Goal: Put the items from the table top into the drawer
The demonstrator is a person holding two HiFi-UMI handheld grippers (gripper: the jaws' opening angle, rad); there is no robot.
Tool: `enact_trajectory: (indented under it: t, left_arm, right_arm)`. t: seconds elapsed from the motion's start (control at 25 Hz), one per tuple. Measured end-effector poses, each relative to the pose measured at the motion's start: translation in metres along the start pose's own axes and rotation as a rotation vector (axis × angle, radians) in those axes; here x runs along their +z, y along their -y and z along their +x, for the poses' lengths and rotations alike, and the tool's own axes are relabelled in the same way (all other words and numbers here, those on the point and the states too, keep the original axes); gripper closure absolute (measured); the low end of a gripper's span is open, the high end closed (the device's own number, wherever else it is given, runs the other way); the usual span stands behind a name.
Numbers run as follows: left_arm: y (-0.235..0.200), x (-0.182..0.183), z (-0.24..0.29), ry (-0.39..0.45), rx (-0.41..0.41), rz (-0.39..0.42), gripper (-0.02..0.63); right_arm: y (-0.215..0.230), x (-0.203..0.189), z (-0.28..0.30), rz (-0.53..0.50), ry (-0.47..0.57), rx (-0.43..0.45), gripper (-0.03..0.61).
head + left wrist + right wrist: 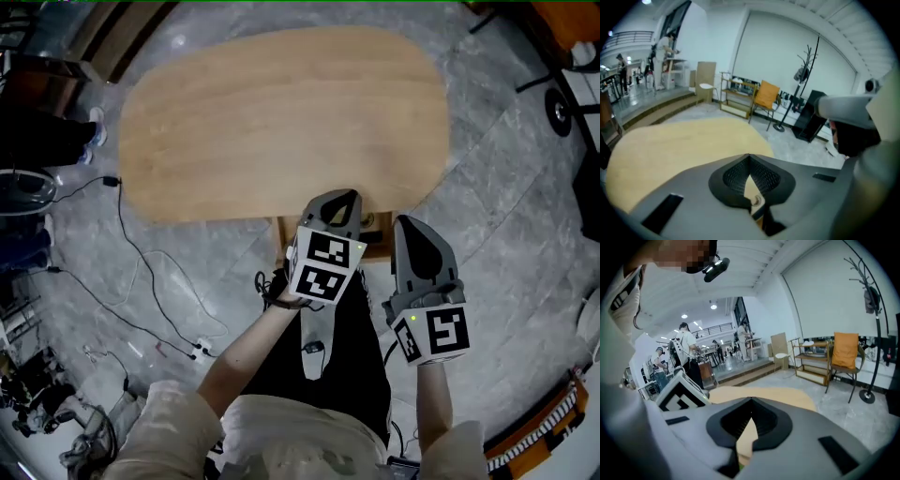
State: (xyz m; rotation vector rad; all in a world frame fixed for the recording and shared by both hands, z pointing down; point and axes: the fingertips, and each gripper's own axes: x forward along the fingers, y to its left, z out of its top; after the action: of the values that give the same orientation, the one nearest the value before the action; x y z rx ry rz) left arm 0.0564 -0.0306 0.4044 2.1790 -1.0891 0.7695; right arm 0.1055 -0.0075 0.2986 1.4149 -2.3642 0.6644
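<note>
Now we hold the left claw [347, 195] and the right claw [406, 222] side by side, each with its jaws closed on nothing. Just under their tips the drawer [378, 249] shows at the near edge of the table [281, 122], which spreads ahead.

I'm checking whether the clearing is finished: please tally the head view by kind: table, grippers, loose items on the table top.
Table: 1
Grippers: 2, left gripper and right gripper, both shut and empty
Loose items on the table top: 0
Total: 3
</note>
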Motion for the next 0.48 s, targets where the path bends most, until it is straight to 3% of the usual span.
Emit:
enact_trajectory:
  t: [0.24, 0.36, 0.48]
  left_arm:
    - [-0.06, 0.167, -0.208, 0.332, 0.176, -0.037, 0.604]
    - [-0.065, 0.2, -0.299, 0.462, 0.249, -0.014, 0.604]
    - [-0.059, 0.196, -0.355, 0.537, 0.316, 0.056, 0.604]
  right_arm:
    - [-0.089, 0.186, -0.027, -0.044, 0.283, -0.023, 0.574]
    - [-0.131, 0.235, -0.052, -0.091, 0.316, -0.051, 0.572]
    - [-0.169, 0.241, -0.073, -0.109, 0.336, -0.038, 0.574]
